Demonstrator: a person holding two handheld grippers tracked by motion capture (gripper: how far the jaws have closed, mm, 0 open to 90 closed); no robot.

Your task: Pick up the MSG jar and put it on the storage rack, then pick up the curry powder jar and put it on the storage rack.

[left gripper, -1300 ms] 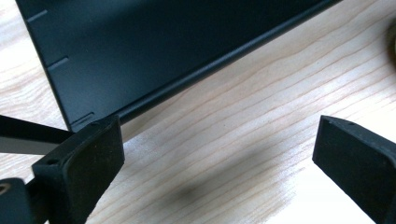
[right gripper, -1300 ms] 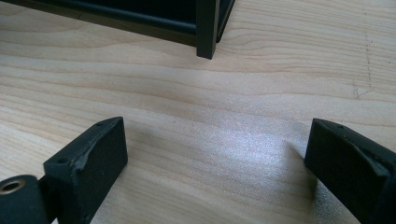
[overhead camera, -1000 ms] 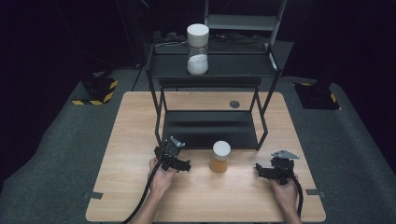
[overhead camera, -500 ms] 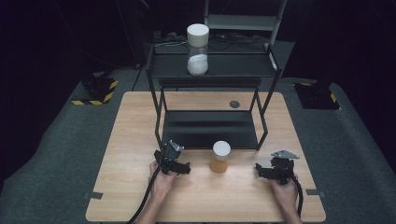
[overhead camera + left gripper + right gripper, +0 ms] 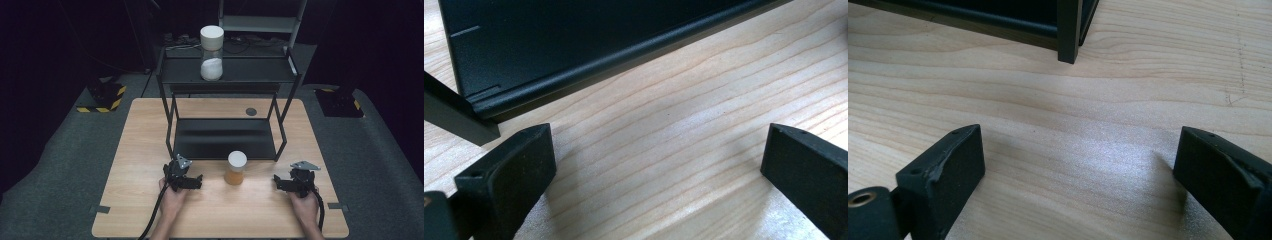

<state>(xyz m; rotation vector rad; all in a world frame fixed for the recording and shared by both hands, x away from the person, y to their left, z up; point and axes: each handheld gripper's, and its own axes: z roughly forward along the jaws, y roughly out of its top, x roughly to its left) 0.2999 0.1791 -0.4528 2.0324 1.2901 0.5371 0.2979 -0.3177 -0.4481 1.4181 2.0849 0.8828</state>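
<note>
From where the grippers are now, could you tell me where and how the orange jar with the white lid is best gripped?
Probably around the orange jar's round body, below the wider white lid, jaws level. It stands upright on the table between the grippers, so the left gripper, open, could come from its own side.

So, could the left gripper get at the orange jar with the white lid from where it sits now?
Probably yes. The left gripper sits on the table just left of the orange jar, jaws wide open with nothing between them, and only bare wood lies in the gap. The black shelf stands behind the jar, not in the way.
</note>
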